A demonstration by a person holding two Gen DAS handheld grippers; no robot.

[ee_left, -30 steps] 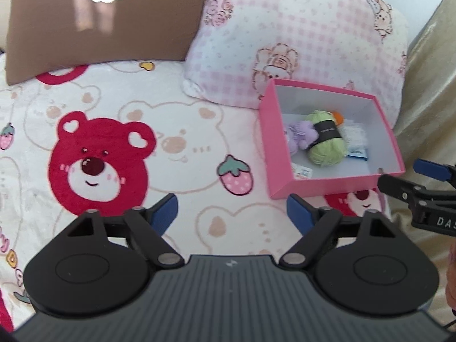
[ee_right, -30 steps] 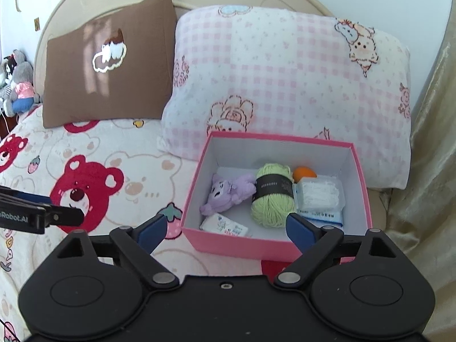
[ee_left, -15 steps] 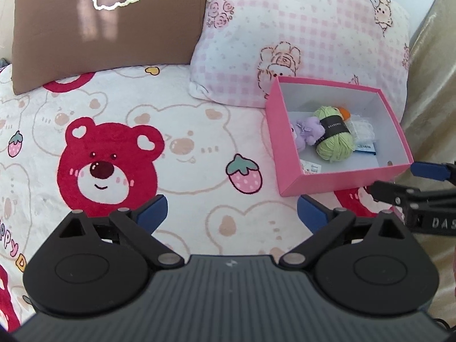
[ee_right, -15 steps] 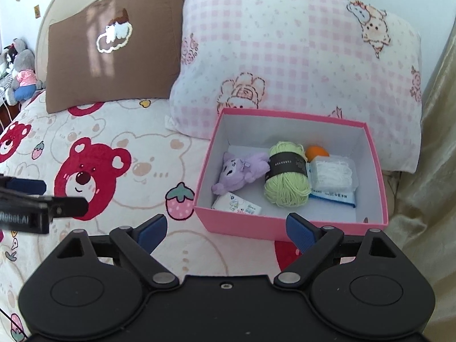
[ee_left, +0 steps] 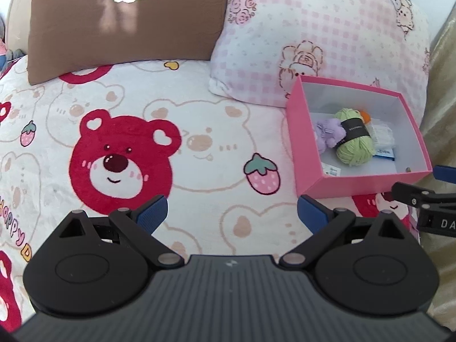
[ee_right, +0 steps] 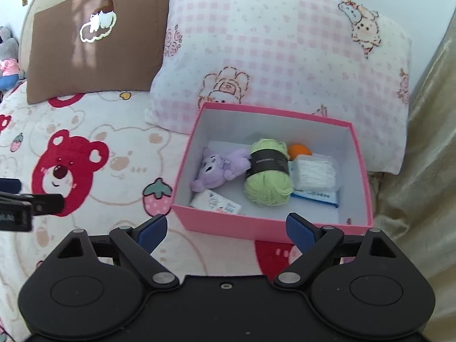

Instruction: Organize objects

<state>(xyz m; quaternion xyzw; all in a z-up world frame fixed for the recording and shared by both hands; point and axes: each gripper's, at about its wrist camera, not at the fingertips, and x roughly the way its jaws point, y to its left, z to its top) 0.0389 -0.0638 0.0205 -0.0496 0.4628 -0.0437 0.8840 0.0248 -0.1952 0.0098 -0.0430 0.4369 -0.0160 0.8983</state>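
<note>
A pink box (ee_right: 273, 229) sits open on a bed, its far side against a pink checked pillow (ee_right: 285, 48), which probably keeps it from sliding on the soft cover. Inside, packed close together, lie a purple plush toy (ee_right: 218, 168), a ball of green yarn (ee_right: 268, 178) with a black band, a small orange thing (ee_right: 299, 150) half hidden behind the yarn, a clear packet of white pads (ee_right: 315, 175) lying on a blue-edged pack, and a small white packet (ee_right: 216, 203) by the near wall. The bear-print blanket (ee_left: 128, 148) around the box is bare of loose items, so the sorting looks finished.

The right gripper (ee_right: 226, 229) hangs just short of the box's near wall, jaws wide and empty. The left gripper (ee_left: 230, 213) hovers over the blanket beside the box, jaws equally wide, holding nothing. A brown cushion (ee_left: 122, 14) leans at the bedhead.
</note>
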